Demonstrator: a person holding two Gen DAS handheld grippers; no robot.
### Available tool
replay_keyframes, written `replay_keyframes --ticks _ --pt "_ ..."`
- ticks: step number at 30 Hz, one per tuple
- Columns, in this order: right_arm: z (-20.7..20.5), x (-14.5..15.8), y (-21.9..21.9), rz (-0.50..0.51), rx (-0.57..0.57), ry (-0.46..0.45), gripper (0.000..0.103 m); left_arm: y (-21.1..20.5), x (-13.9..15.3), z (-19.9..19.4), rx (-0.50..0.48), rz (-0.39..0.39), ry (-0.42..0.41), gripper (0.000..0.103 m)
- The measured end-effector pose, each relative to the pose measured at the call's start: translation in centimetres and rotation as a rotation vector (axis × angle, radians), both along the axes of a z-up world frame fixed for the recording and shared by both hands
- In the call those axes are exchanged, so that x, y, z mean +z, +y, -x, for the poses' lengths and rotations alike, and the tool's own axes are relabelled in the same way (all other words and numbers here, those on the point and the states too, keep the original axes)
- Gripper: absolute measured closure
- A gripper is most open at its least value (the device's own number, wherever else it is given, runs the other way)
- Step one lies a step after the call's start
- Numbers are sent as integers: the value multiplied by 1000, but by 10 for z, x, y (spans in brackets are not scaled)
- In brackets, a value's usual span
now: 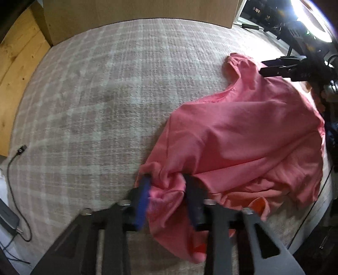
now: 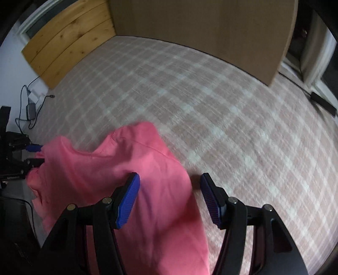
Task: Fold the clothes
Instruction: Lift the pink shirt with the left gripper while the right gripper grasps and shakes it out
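A pink T-shirt [image 1: 243, 135] lies crumpled on the plaid surface. In the left wrist view my left gripper [image 1: 166, 182] has bunched pink cloth between its blue pads, with a gap still showing between them. In the right wrist view the shirt [image 2: 118, 169] lies under and between the fingers of my right gripper [image 2: 170, 190], which is wide open and holds nothing. The left gripper shows at the shirt's far left edge [image 2: 34, 155]. The right gripper shows at the shirt's upper right [image 1: 281, 67].
A plaid beige cover [image 1: 105, 95] spreads over the whole work surface. A cardboard box [image 1: 137, 14] stands at the back. Wooden boards [image 2: 67, 40] lean at the back left. A cable and charger [image 1: 14, 190] lie at the left edge. A bright ring lamp [image 1: 312, 19] is at the right.
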State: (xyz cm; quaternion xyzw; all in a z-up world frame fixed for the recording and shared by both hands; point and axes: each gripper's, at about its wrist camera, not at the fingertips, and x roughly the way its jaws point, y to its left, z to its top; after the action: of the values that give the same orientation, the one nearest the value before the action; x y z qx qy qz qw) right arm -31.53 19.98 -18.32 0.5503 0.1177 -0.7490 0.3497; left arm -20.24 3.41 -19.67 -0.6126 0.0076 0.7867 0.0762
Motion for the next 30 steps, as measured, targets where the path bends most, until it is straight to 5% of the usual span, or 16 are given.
replay_keyframes --ticks 1,2,3,5,10,18,25,28,30 --pt "0 0 -2 9 6 2 52 2 -1 -1 -2 -10 4 96" --pt "0 0 -1 33 -1 -24 87 7 -2 -1 -10 -14 7 98" --pt "1 0 -1 57 -8 -51 101 14 0 1 -22 -15 21 98" --pt "-6 11 4 98 -32 -58 100 27 5 6 -44 -17 48 99" --pt "-42 81 37 175 -146 88 100 18 56 2 -53 -47 187 99" --pt "-163 262 121 355 -453 531 100 5 202 9 -202 -34 541 99" --pt "-268 381 140 379 -551 859 100 18 340 -31 -287 52 849 99" --pt "-308 417 151 428 -545 911 100 23 379 -60 -297 80 936 99" --pt "-320 419 153 412 -533 865 100 24 389 -83 -287 121 955 99"
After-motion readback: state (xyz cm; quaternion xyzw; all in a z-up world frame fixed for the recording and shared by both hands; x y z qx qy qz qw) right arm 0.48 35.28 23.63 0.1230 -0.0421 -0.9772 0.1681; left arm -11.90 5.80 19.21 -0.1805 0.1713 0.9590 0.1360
